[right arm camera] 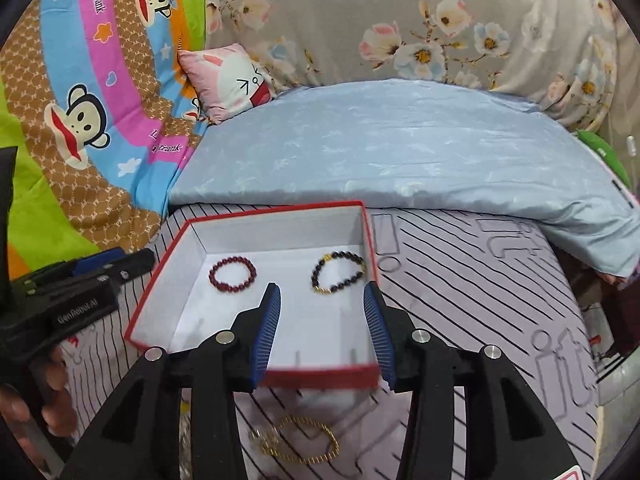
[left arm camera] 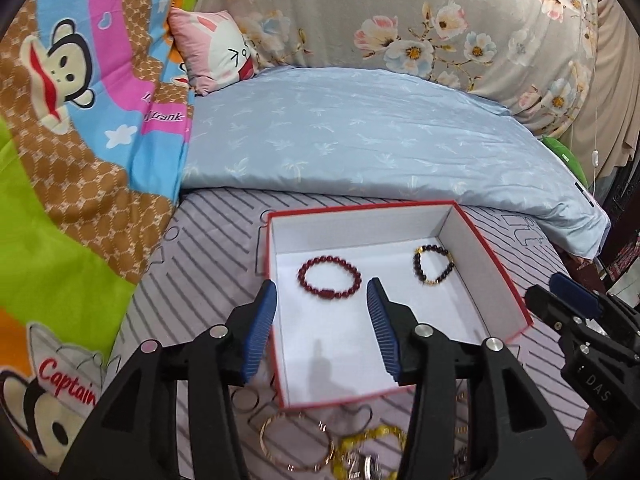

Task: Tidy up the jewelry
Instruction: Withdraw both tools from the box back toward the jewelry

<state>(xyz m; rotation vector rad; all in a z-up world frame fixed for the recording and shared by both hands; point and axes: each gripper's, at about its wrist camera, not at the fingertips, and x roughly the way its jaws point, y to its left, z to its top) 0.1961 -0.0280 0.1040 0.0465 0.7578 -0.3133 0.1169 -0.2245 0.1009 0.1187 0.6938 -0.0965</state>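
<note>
- Down low, behind the black arms of the left tongs (left arm camera: 322, 308), lies a pile of gold bangles (left arm camera: 296, 446) and a yellow bracelet (left arm camera: 372, 440). They are blurry and partly hidden, so I cannot count them.
- Under the right tongs (right arm camera: 322, 304) a gold chain bracelet (right arm camera: 304, 440) lies on the striped sheet (right arm camera: 460, 300); one end is hard to make out.
- Both tongs are let go, with their ribbed blue pads apart and nothing between them.
- Just ahead of the left tongs' tips, a red bead bracelet (left arm camera: 329, 278) lies in the red box (left arm camera: 496, 264). The beads are round and shiny.
- Just ahead of the right tongs' tips, a dark bead bracelet (right arm camera: 338, 273) with gold bits lies in the same box.
- The box is cardboard, red outside, white and smooth inside, with low walls.
- A hand (right arm camera: 28, 408) holds the left tongs at the edge of the right view, mostly cut off.
- Beyond the box sits a soft, silky blue quilt (left arm camera: 360, 136).
</note>
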